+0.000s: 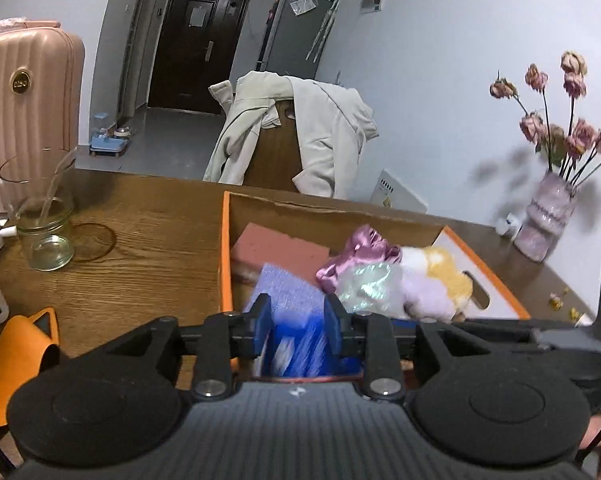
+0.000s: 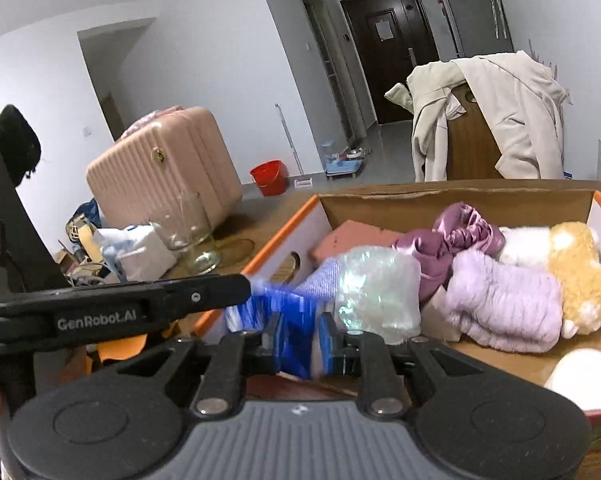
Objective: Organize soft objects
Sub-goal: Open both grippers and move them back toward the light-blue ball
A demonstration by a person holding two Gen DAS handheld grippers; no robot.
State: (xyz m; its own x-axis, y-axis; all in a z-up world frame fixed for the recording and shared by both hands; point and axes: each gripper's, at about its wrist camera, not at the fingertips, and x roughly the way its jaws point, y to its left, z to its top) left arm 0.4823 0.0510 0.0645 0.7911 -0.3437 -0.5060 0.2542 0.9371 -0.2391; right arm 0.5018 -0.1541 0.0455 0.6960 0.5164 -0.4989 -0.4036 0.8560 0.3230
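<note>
An orange-rimmed cardboard box (image 1: pixel 225 248) (image 2: pixel 452 196) holds a pink sponge (image 1: pixel 280 246) (image 2: pixel 356 236), a lilac sponge (image 1: pixel 288 286), a shiny clear packet (image 1: pixel 370 282) (image 2: pixel 376 288), a purple satin scrunchie (image 1: pixel 360 250) (image 2: pixel 452 236), a lilac furry piece (image 2: pixel 504 304) and a yellow-white plush (image 2: pixel 572 268). My left gripper (image 1: pixel 297 330) is shut on a blurred blue packet (image 1: pixel 296 344) at the box's near edge. My right gripper (image 2: pixel 299 340) is shut on the same blue packet (image 2: pixel 292 320). The left gripper's arm (image 2: pixel 120 304) crosses the right wrist view.
A glass jar with a straw (image 1: pixel 44 216) (image 2: pixel 192 236) and an orange cat-ear piece (image 1: pixel 16 352) sit on the wooden table (image 1: pixel 148 216) at left. A vase of dried roses (image 1: pixel 548 216) stands at right. A coat-draped chair (image 1: pixel 292 136) and pink suitcase (image 2: pixel 160 168) are behind.
</note>
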